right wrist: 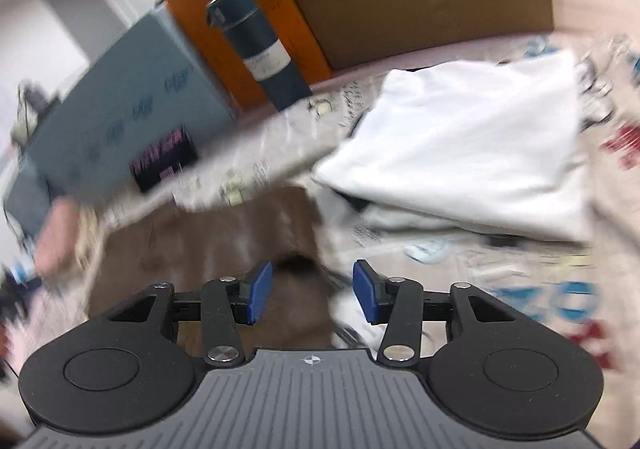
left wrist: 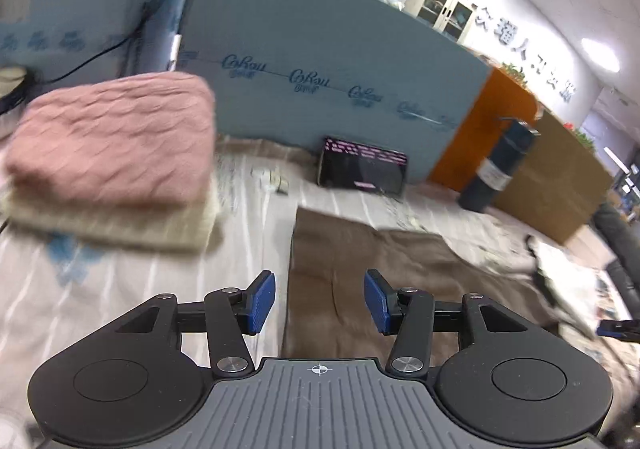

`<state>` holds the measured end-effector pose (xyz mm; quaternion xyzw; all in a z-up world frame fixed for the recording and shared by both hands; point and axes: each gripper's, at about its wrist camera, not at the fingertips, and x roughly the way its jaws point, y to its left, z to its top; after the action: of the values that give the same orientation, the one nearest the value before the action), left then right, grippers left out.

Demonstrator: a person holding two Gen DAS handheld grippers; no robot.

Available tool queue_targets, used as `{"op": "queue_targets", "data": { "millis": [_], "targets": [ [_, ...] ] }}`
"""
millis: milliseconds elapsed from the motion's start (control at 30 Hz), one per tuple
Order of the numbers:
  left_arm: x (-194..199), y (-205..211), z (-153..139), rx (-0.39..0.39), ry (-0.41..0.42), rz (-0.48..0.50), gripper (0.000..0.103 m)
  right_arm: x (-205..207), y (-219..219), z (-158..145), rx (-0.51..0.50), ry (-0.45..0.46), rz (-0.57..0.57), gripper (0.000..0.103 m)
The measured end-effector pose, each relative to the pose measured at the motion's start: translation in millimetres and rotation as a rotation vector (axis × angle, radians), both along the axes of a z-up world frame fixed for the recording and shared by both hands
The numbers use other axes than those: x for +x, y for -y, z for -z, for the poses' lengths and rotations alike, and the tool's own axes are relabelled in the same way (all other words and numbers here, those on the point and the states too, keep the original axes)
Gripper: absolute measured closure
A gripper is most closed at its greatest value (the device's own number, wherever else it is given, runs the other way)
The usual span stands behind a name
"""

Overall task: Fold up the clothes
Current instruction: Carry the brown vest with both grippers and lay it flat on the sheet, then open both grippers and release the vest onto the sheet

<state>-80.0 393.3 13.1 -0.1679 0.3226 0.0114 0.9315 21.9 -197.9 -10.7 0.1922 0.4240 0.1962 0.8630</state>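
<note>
A brown garment point(left wrist: 372, 273) lies flat on the printed table cover point(left wrist: 120, 289). My left gripper point(left wrist: 319, 301) hovers over the garment's left edge, its blue pads apart with nothing between them. The same brown garment point(right wrist: 224, 241) shows in the blurred right wrist view. My right gripper point(right wrist: 312, 291) hangs open above its right edge, with nothing gripped. A folded pink knit point(left wrist: 116, 137) rests on a folded cream knit point(left wrist: 132, 225) at the left. A loose white garment point(right wrist: 472, 145) lies at the right.
A blue-grey panel point(left wrist: 320, 61), an orange box point(left wrist: 480, 129) and a cardboard box point(left wrist: 560, 185) line the table's far side. A dark bottle point(left wrist: 496, 165) and a black screen point(left wrist: 362, 165) stand before them. The other gripper's tip point(left wrist: 618, 329) shows at the right edge.
</note>
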Motion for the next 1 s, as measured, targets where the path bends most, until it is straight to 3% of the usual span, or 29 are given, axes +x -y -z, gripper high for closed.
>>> {"op": "queue_targets", "data": {
  "millis": [167, 367, 400, 433, 467, 533, 600, 767, 1000],
  "targets": [
    [65, 13, 32, 0.164, -0.033, 0.003, 0.039, 33, -32, 26, 0.063, -0.041, 0.023, 0.048],
    [116, 14, 66, 0.097, -0.096, 0.073, 0.039, 55, -56, 52, 0.039, -0.116, 0.075, 0.047],
    [119, 17, 70, 0.092, -0.104, 0.085, 0.042, 58, -60, 56, 0.027, -0.124, 0.078, 0.048],
    [120, 20, 72, 0.098, -0.107, 0.095, 0.051, 57, -64, 57, 0.013, -0.112, 0.081, 0.050],
    [122, 24, 74, 0.104, -0.109, 0.105, 0.056, 57, -68, 58, -0.001, -0.103, 0.082, 0.064],
    [118, 31, 75, 0.158, -0.099, 0.101, 0.080, 57, -76, 58, -0.029, -0.100, 0.065, 0.072],
    [111, 30, 71, 0.158, -0.084, 0.077, 0.095, 55, -84, 57, -0.060, -0.071, 0.048, 0.081],
    [96, 29, 59, 0.133, -0.029, -0.025, 0.099, 57, -105, 40, -0.147, 0.051, -0.006, 0.085],
    [105, 10, 45, 0.104, 0.023, -0.164, 0.100, 96, -133, 11, -0.181, 0.208, -0.076, 0.087]
  ]
}}
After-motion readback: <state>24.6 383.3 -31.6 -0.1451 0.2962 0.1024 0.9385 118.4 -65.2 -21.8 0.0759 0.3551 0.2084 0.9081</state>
